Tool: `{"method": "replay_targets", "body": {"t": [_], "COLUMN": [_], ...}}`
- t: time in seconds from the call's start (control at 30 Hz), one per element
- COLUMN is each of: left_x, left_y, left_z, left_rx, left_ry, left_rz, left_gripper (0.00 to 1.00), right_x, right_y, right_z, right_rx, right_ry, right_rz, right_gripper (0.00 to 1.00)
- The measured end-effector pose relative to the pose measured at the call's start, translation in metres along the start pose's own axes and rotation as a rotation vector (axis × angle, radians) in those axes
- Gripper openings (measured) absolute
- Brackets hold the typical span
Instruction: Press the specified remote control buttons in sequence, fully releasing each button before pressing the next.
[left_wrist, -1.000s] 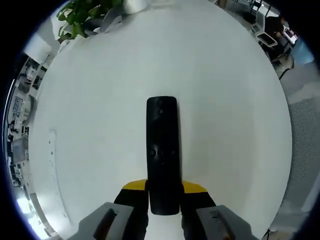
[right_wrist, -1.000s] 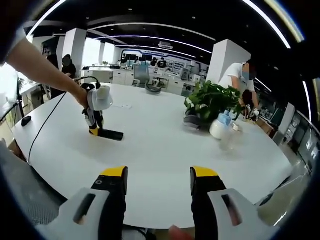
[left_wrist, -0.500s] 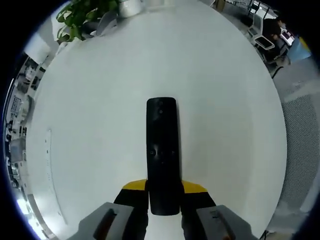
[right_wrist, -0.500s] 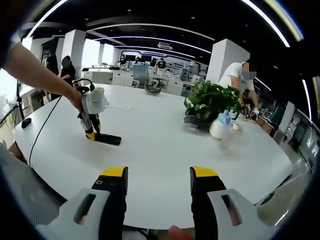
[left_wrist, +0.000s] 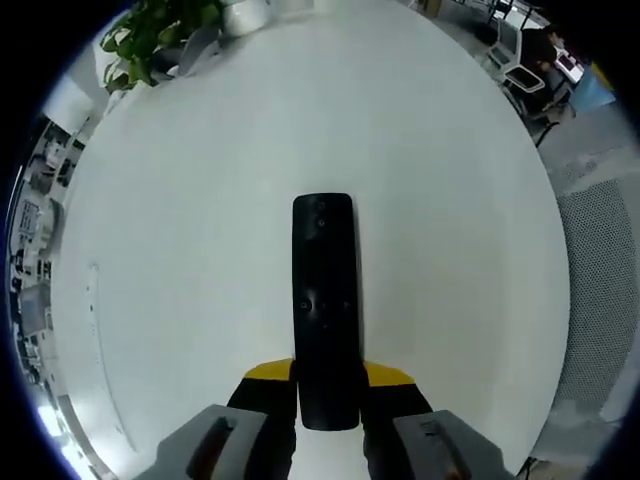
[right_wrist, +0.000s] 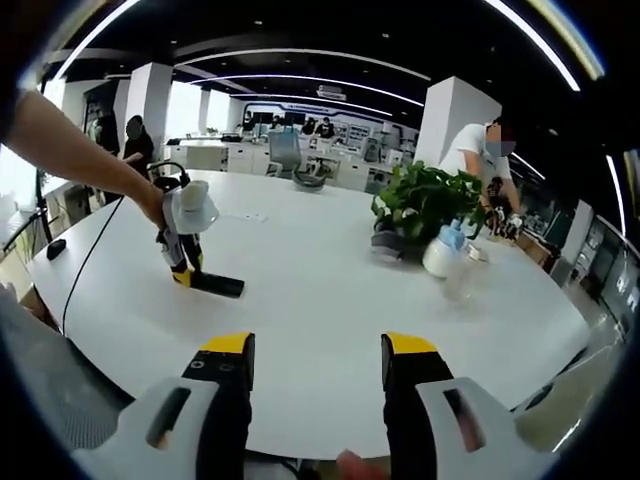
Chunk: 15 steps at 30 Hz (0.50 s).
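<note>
A long black remote control (left_wrist: 324, 300) sticks out forward from my left gripper (left_wrist: 328, 385), whose yellow-tipped jaws are shut on its near end, above the white table (left_wrist: 200, 200). In the right gripper view that same left gripper (right_wrist: 183, 268) shows at the left, held by a person's hand, with the remote (right_wrist: 216, 285) low over the table. My right gripper (right_wrist: 316, 365) stands open near the table's front edge, nothing between its fingers, well apart from the remote.
A potted green plant (right_wrist: 422, 203), a white bottle (right_wrist: 440, 253) and a clear glass (right_wrist: 460, 280) stand at the table's right side. The plant (left_wrist: 150, 35) also sits at the far edge. A cable (right_wrist: 90, 260) trails from the left gripper. People stand in the office behind.
The left gripper with the remote has sunk a little lower and nearer the table. The right gripper has stayed open and still.
</note>
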<state>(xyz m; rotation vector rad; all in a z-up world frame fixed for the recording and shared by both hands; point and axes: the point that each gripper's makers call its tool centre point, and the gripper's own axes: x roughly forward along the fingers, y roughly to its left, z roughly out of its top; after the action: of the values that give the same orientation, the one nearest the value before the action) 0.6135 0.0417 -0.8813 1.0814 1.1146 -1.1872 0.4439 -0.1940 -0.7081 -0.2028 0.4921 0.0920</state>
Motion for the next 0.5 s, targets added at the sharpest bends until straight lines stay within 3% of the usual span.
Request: {"method": "replay_targets", "body": {"t": [0.5], "left_x": [-0.001], "left_y": [-0.018], "left_z": [0.000], "left_rx": [0.003], "left_ry": [-0.019], "left_rz": [0.002], "left_gripper": [0.23], "right_x": [0.000], "right_y": [0.003], "right_z": [-0.002], "right_rx": [-0.009], "right_ry": [0.007], "right_rz": [0.012], "right_gripper": [0.51]}}
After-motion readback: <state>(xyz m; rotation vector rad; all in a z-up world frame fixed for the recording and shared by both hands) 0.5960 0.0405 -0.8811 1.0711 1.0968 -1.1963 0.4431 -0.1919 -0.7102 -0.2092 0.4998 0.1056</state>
